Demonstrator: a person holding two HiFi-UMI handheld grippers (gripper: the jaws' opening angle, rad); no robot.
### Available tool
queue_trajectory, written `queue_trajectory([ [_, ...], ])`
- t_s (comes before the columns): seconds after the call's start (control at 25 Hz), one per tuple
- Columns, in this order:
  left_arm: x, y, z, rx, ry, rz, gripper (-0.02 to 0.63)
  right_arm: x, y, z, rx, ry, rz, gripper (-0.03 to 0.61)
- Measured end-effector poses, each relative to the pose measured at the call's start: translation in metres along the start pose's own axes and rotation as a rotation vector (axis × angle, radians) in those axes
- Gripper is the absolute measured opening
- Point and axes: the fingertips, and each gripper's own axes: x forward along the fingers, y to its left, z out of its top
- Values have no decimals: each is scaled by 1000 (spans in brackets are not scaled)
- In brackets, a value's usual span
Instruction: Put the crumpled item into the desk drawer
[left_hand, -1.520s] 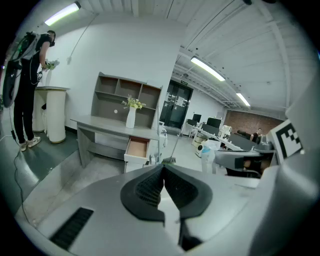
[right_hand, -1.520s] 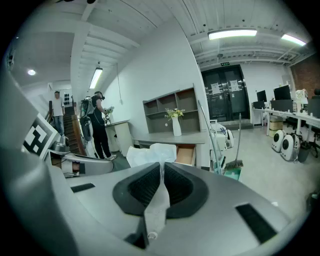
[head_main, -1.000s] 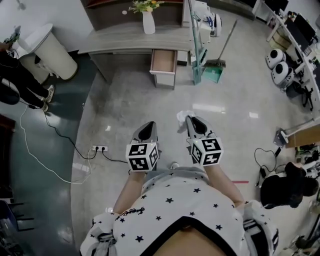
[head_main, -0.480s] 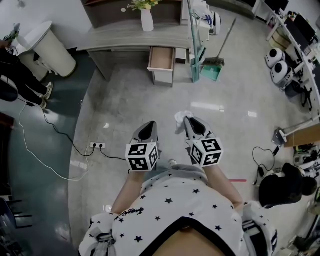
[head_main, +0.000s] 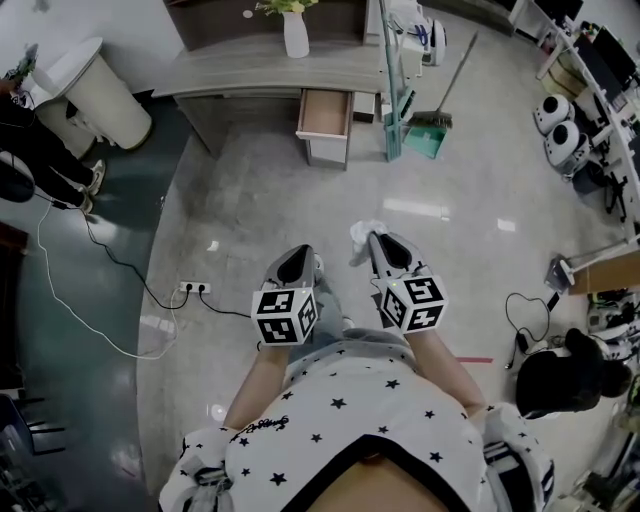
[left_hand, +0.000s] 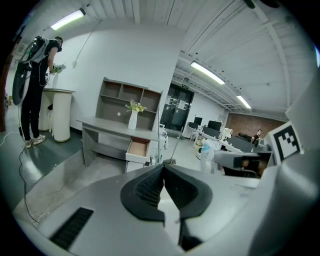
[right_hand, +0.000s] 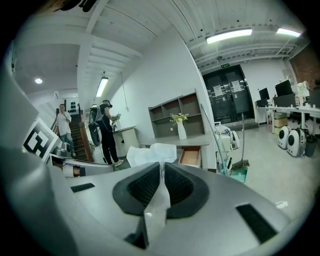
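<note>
A white crumpled item (head_main: 366, 238) (right_hand: 150, 154) sticks out of my right gripper (head_main: 375, 240) (right_hand: 161, 170), whose jaws are shut on it. My left gripper (head_main: 303, 252) (left_hand: 163, 169) is beside it at the same height, shut with nothing in it. Both point across the floor toward a grey desk (head_main: 250, 72) (left_hand: 107, 127) (right_hand: 197, 141) some way ahead. Its drawer (head_main: 326, 116) (left_hand: 137, 148) (right_hand: 190, 156) is pulled out and looks empty. A white vase with flowers (head_main: 294, 35) (left_hand: 132, 117) (right_hand: 182, 128) stands on the desktop.
A broom and green dustpan (head_main: 430, 128) lean right of the drawer. A white bin (head_main: 95, 95) and a person (left_hand: 35, 90) stand at the left. A power strip with cables (head_main: 195, 290) lies on the floor left of me. Robots (head_main: 562, 130) and cluttered desks line the right side.
The desk and drawer have shifted slightly in the head view as the person moved a little. Both grippers keep their pose and the right one still holds the crumpled item.
</note>
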Motion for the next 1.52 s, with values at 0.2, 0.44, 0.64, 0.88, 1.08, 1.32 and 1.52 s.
queue_trajectory([
  [0.2, 25, 11, 8, -13, 2, -3, 14, 22, -12, 6, -3, 6, 1, 21],
  [0.44, 70, 25, 30, -20, 1, -14, 14, 63, -35, 24, -20, 14, -7, 23],
  [0.64, 110, 41, 56, -17, 3, -30, 14, 104, -54, 48, -20, 11, -18, 23],
  [0.88, 154, 68, 95, -5, 6, -49, 14, 161, -70, 75, -9, 13, -32, 23],
  [1.08, 190, 99, 126, -4, 11, -52, 14, 211, -78, 98, -8, 16, -35, 23],
  [1.32, 232, 138, 153, -3, 23, -62, 14, 270, -86, 117, -5, 19, -46, 23],
  [1.52, 260, 162, 168, 4, 36, -71, 14, 308, -92, 126, -6, 25, -56, 23],
])
